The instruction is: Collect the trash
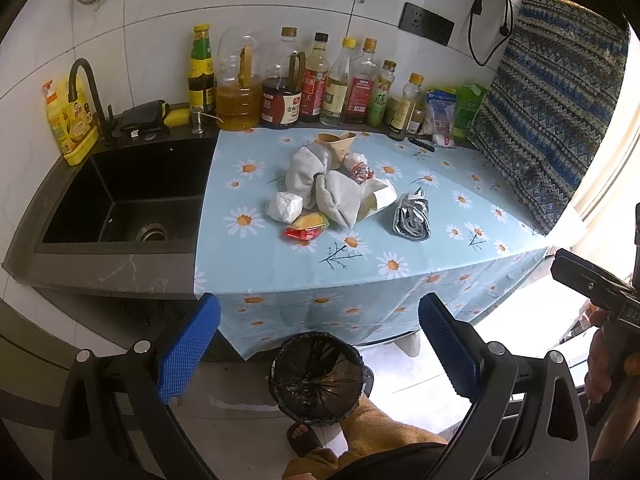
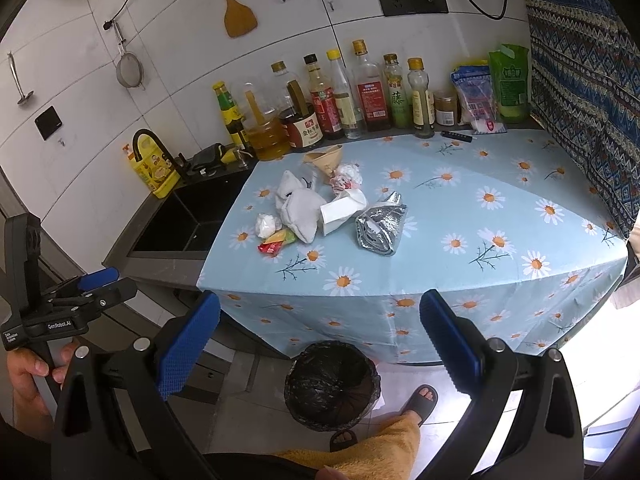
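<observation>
Both of your claws are spread wide and hold nothing: the left claw (image 1: 320, 344) and the right claw (image 2: 320, 340) hang off the counter's front edge, above the small round bin lined with a black plastic bag (image 2: 332, 386) on the floor. The trash lies heaped mid-counter on the pale blue daisy-print cloth (image 2: 460, 280): a crumpled silver foil pouch (image 2: 380, 226) nearest the front and a little apart from the rest, a flattened white paper carton (image 2: 340, 210), a red-and-yellow snack wrapper (image 2: 276, 242), a white wadded tissue ball (image 2: 266, 224), a tan paper cone (image 2: 324, 160) and a limp grey cloth (image 2: 300, 208) draped through the middle. All of it looks light and easily crushed; the foil may be slick, so pinch it across a crease. The cloth could slide under a dragging pull, so lift straight up. A black sink (image 1: 120, 196) bounds the counter's left edge, and sauce bottles (image 2: 360, 96) crowd the back edge beneath the white tiled wall.
</observation>
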Action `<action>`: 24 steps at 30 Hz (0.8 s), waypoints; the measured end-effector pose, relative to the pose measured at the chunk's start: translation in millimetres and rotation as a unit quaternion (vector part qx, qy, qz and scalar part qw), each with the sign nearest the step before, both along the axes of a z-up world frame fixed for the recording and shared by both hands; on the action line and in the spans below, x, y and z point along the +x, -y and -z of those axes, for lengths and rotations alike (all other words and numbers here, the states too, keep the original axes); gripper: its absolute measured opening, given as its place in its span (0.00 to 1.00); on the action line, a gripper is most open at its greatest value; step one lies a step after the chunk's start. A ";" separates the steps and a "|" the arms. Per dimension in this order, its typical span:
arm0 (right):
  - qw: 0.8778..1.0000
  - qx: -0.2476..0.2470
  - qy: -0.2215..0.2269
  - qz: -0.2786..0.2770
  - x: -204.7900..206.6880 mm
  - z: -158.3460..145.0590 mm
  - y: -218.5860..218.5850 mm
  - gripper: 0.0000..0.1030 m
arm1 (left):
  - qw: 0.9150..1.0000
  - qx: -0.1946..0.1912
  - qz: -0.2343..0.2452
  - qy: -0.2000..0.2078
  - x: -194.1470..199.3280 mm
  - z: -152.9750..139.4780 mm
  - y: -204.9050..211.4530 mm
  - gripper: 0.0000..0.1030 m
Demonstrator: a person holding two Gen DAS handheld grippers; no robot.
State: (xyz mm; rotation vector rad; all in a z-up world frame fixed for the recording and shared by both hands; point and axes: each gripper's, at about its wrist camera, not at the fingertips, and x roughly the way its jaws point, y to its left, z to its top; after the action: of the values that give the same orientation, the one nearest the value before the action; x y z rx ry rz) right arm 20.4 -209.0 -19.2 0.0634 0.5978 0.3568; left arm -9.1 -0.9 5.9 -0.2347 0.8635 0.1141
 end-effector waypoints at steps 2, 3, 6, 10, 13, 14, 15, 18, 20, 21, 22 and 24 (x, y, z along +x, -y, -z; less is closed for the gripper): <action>1.000 0.001 0.000 -0.001 -0.9 -0.1 -0.3 0.97 | 1.000 0.000 0.001 0.001 -0.7 -0.7 0.5 0.94; 1.000 0.000 0.001 -0.002 -1.5 -1.1 -1.3 0.97 | 1.000 0.001 0.001 0.002 -1.1 -1.1 1.0 0.94; 1.000 -0.001 0.001 -0.004 -2.8 -1.0 -4.2 0.97 | 1.000 0.001 0.000 0.002 -2.6 -1.2 1.6 0.94; 1.000 0.003 -0.001 0.000 -3.1 0.3 -5.1 0.97 | 1.000 0.000 0.000 0.004 -3.9 -3.9 3.4 0.94; 1.000 0.005 -0.002 0.000 -2.6 0.5 -5.8 0.97 | 1.000 -0.001 0.000 0.006 -5.2 -5.5 4.3 0.94; 1.000 0.004 0.000 -0.002 -2.5 0.3 -6.0 0.97 | 1.000 0.000 0.000 0.006 -5.9 -6.3 4.8 0.94; 1.000 0.005 -0.001 -0.004 -1.8 0.4 -4.9 0.97 | 1.000 0.000 0.000 0.007 -6.6 -7.2 5.4 0.94; 1.000 0.005 0.000 -0.004 -0.9 1.9 -4.3 0.97 | 1.000 -0.001 -0.002 0.006 -4.0 -6.4 1.1 0.94; 1.000 0.008 -0.003 -0.005 -0.9 2.5 -5.0 0.97 | 1.000 -0.003 -0.003 0.007 -4.1 -6.6 1.1 0.94; 1.000 0.009 -0.004 -0.005 -0.5 3.2 -5.0 0.97 | 1.000 -0.002 -0.004 0.007 -4.1 -6.8 1.2 0.94; 1.000 0.009 -0.004 -0.005 -0.3 3.4 -5.6 0.97 | 1.000 -0.002 -0.004 0.006 -1.8 -6.4 -0.5 0.94; 1.000 0.009 -0.005 -0.007 0.8 3.3 -6.5 0.97 | 1.000 -0.003 -0.004 0.006 -1.3 -6.4 -0.9 0.94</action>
State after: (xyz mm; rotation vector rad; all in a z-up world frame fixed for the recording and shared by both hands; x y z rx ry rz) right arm 21.2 -202.6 -22.5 0.0789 0.6048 0.3754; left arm -10.4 0.0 12.3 -0.2450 0.8514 0.1176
